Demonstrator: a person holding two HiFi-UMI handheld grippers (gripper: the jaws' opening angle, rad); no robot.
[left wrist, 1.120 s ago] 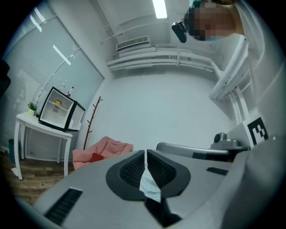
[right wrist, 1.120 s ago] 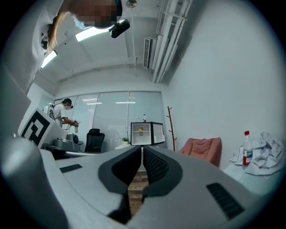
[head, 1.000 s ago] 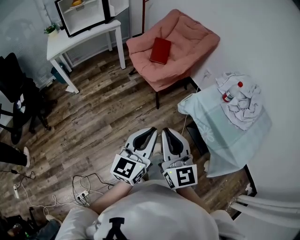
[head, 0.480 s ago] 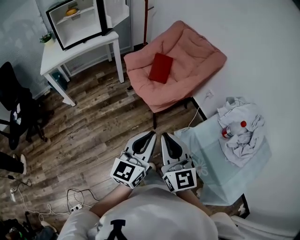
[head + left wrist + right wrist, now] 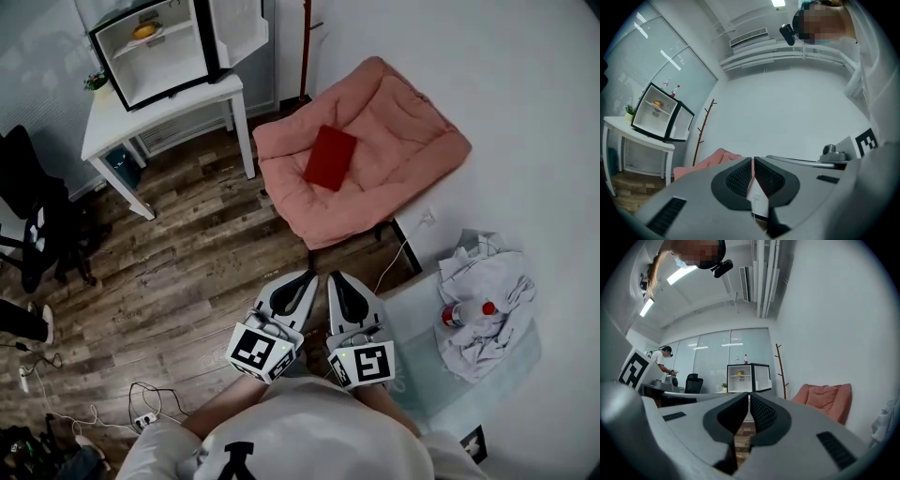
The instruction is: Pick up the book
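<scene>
Red book [image 5: 330, 157] flat on the pink chair [image 5: 412, 159], at twelve o'clock from both grippers, well apart; long side running one o'clock to seven. Left gripper [image 5: 307, 277] and right gripper [image 5: 335, 278] side by side, both pinched together on nothing; right one more in line. Open fridge [image 5: 164, 70] at ten o'clock, something orange [image 5: 143, 31] inside.

The book [image 5: 330, 157] is being supported by the armchair [image 5: 405, 164] at twelve o'clock, the mini fridge [image 5: 161, 58] by the table [image 5: 114, 125] at eleven.

Head view steeply down, 2 gripper views level, sharing armchair [image 5: 408, 131]
</scene>
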